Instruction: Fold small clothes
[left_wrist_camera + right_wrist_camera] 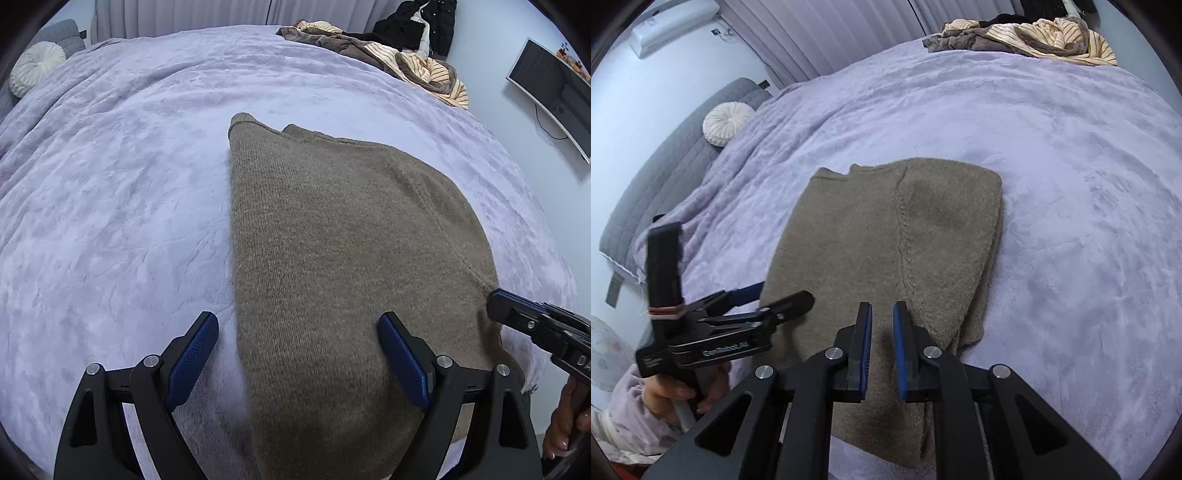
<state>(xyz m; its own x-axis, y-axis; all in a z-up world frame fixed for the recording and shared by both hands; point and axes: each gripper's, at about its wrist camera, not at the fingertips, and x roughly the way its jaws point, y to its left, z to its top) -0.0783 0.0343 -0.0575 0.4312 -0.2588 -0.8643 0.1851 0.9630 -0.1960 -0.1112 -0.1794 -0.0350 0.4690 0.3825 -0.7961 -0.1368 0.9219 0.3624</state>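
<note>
I hold two grippers over a bed covered by a lilac plush blanket (110,184). On it lies the olive-brown knit sweater (332,240), already folded lengthwise into a long panel. Its long axis runs from six o'clock, right under my hands, up to twelve o'clock, where the neckline end lies farthest from me.

My left gripper (299,354) is released, its jaws spread wide. The sweater's left folded edge passes between them: one blue pad hangs over bare blanket at seven o'clock, the other over the knit at five o'clock. Neither pad presses on anything that I can see.

My right gripper (882,347) is nearly clenched, its blue pads close together with only a narrow slit between them. No cloth is pinched there; it hovers over the near end of the sweater, a little right of the panel's middle seam. In the left view its tip shows at three o'clock, by the sweater's right edge.

I judge the coming move turns on the near hem at six o'clock: both hands sit at that end, the left nearer the left corner, the right nearer the right, and the hem must travel toward twelve o'clock.

A heap of striped and brown clothes (1034,40) waits at the bed's far corner, at one o'clock.
</note>
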